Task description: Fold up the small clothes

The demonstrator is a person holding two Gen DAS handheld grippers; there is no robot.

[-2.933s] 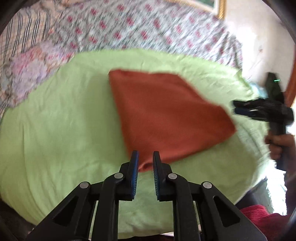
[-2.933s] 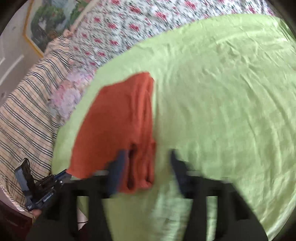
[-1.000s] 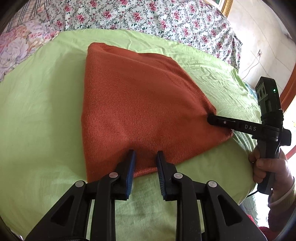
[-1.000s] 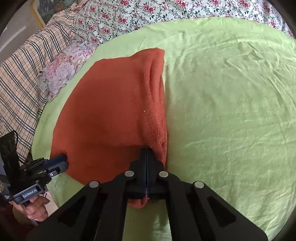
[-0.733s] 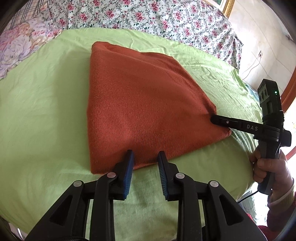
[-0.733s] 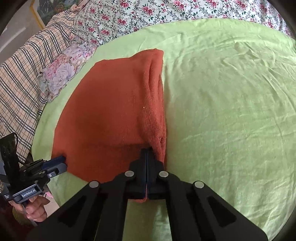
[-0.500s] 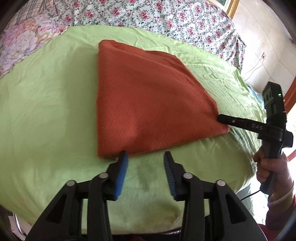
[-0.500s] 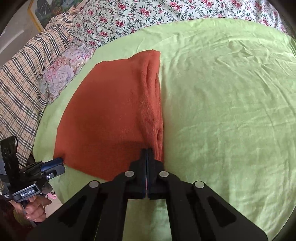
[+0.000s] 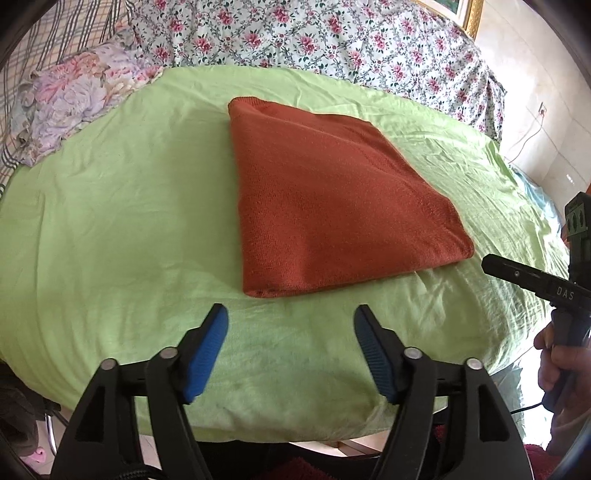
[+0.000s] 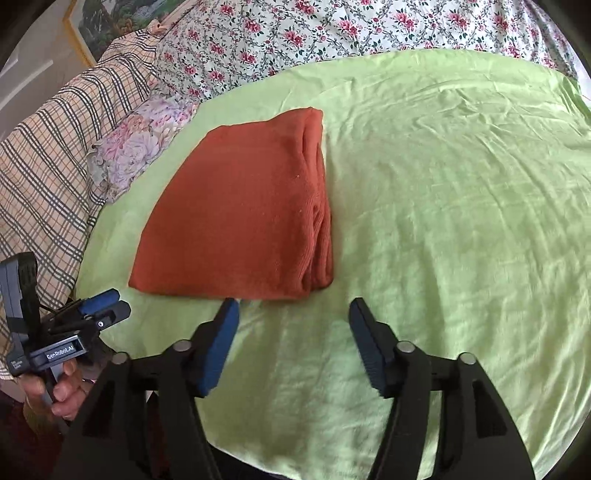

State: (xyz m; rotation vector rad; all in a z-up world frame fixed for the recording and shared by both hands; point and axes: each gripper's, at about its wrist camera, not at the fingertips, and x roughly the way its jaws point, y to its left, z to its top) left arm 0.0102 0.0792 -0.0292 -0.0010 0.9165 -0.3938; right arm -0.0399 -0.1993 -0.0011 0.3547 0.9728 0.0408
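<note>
Home bedroom. Bed with a light green sheet (image 9: 129,206) spread on it, a floral bedspread (image 9: 332,40) at the far side, a pastel flower-print pillow (image 10: 136,144) and a plaid blanket (image 10: 44,147) at far left. Gold-framed picture (image 10: 79,29) on the wall, wall socket with a cord (image 9: 541,110) at far right.

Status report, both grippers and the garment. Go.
Left gripper open, empty. Right gripper open, empty. Rust-orange knit garment folded flat on green sheet, untouched. Nothing in the way.
</note>
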